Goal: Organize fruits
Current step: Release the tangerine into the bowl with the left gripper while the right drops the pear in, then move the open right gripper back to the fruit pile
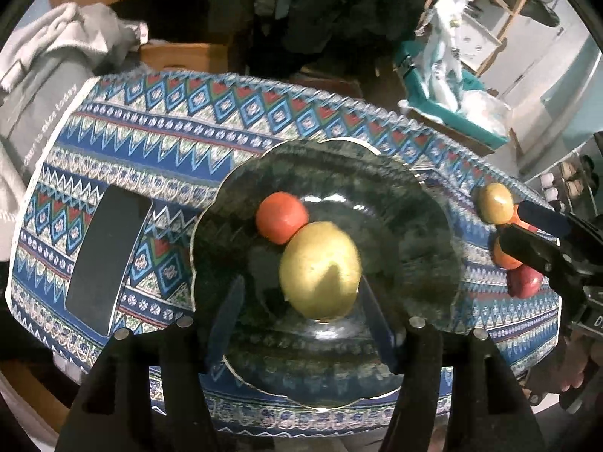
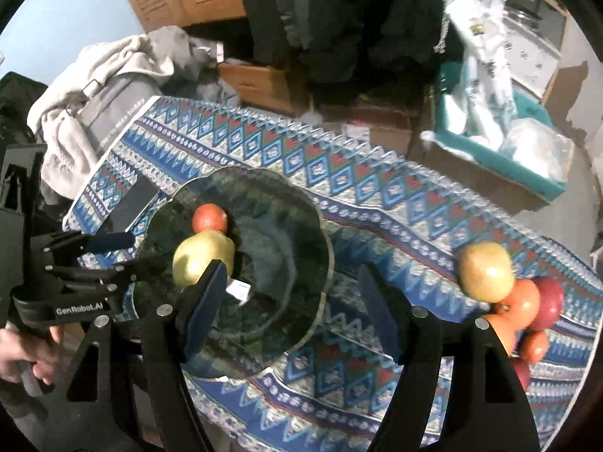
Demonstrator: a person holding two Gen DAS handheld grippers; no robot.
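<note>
The dark green scalloped plate (image 1: 433,203) rests on the patterned tablecloth (image 1: 150,143) and serves as the reference point.

Plate contents: a yellow-green apple (image 1: 320,269) lies near the plate centre. A red-orange fruit (image 1: 280,216), possibly a tomato or persimmon, sits on the far side of the apple and touches it.

Left gripper (image 1: 301,312): positioned over the near half of the plate. Its jaws are spread wide, with one blue pad on each side of the apple. The pads appear just clear of the fruit; contact cannot be confirmed. In the right wrist view the left gripper (image 2: 124,252) reaches in from the plate's left edge.

Right gripper (image 2: 294,312): positioned over the plate's right rim and the adjoining cloth. Its jaws stand wide apart with nothing between them.

Remaining fruit: a cluster lies on the cloth well to the right of the plate. It comprises a second yellow-green apple (image 2: 486,271), orange fruits (image 2: 522,303) and a red fruit (image 2: 550,301), all touching or nearly touching.

Other item: a black phone (image 1: 103,260) lies flat on the cloth just left of the plate.
</note>
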